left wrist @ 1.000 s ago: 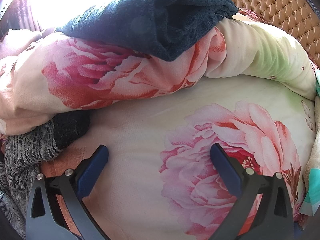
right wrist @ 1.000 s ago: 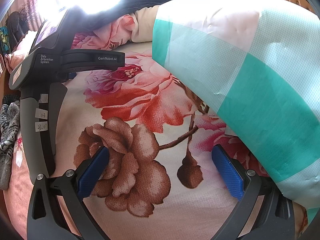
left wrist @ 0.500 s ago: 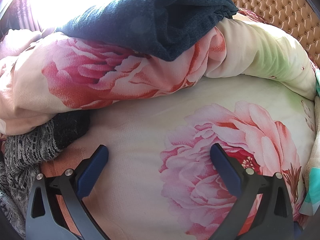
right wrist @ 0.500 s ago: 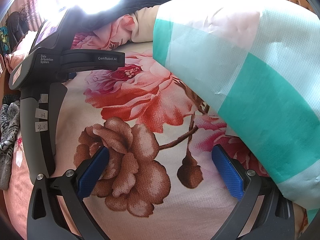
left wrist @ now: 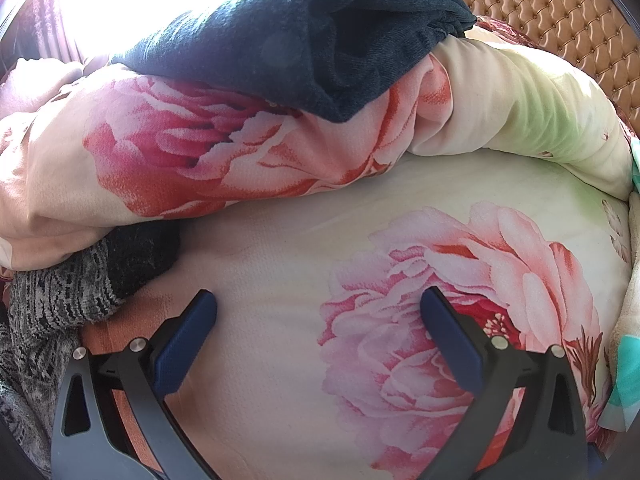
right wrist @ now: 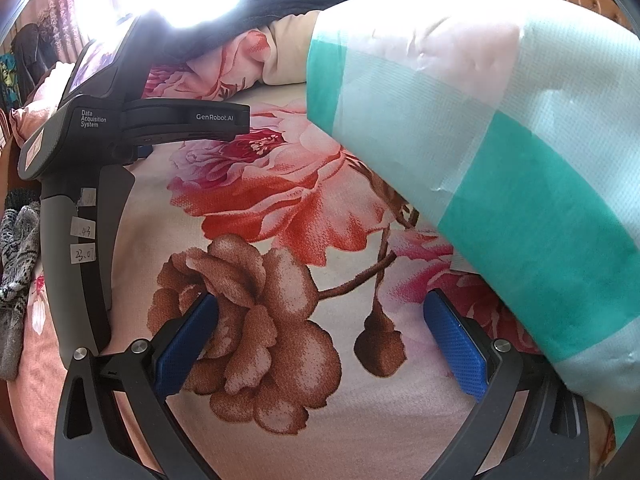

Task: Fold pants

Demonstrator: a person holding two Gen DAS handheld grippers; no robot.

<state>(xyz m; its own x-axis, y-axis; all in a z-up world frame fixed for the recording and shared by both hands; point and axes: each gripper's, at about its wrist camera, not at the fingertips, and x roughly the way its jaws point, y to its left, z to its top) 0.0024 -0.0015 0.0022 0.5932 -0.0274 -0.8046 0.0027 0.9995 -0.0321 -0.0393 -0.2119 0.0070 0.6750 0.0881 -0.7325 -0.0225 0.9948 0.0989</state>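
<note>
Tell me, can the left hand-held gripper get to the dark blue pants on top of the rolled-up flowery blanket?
Probably yes. The left hand-held gripper is open and empty, and only bare flowery sheet lies ahead. The dark blue pants sit uncovered on top of the rolled blanket, so it would need to lift up and forward.

Floral bedsheet (left wrist: 280, 360) spread flat. Rolled floral quilt (left wrist: 200, 152) along its far edge, tufted headboard (left wrist: 540, 12) behind. Teal-and-white checked pillow (right wrist: 500, 152) resting on sheet at right. Grey knit garment (left wrist: 48, 308) bunched at left, partly under quilt.
</note>
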